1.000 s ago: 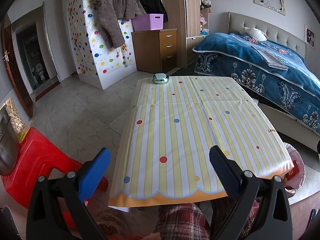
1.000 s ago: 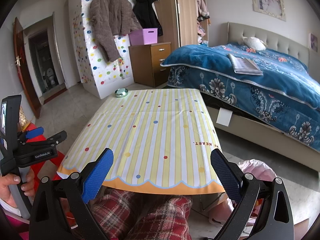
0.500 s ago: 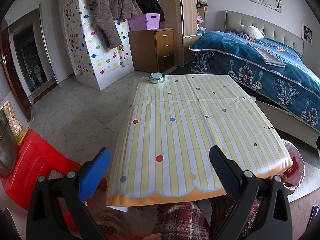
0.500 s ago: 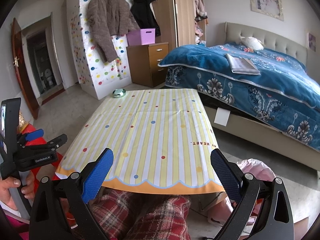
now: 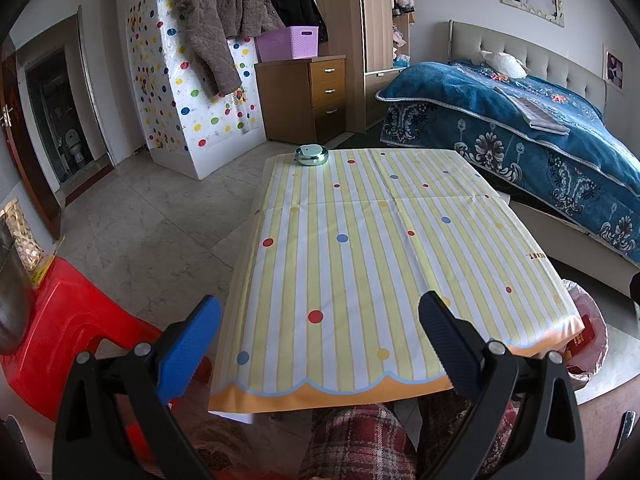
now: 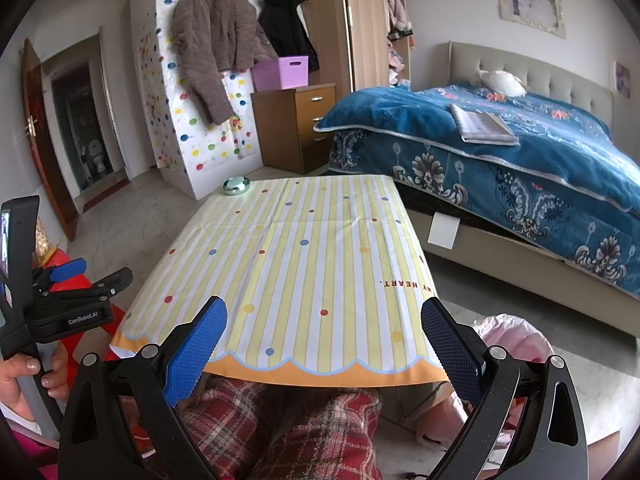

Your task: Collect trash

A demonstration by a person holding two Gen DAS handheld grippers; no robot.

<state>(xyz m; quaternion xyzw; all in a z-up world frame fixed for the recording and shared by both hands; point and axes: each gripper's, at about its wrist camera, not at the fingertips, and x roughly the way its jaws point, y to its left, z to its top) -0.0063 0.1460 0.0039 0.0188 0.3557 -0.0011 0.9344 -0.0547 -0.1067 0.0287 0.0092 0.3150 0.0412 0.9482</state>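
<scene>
Both grippers, left [image 5: 320, 328] and right [image 6: 324, 336], spread wide and empty, held above lap at table [image 5: 392, 264] near edge, staging. Trash bag [image 6: 508, 332] on floor by right corner; no loose trash visible on tabletop.

Low table [image 5: 384, 248] under a yellow-and-white striped cloth [image 6: 304, 264] with coloured dots. One round shiny metal tin [image 5: 311, 155] at the far left corner. Tile floor [image 5: 160, 216] around; pink trash bag [image 6: 508, 332] on it just beside the table's near right corner.
</scene>
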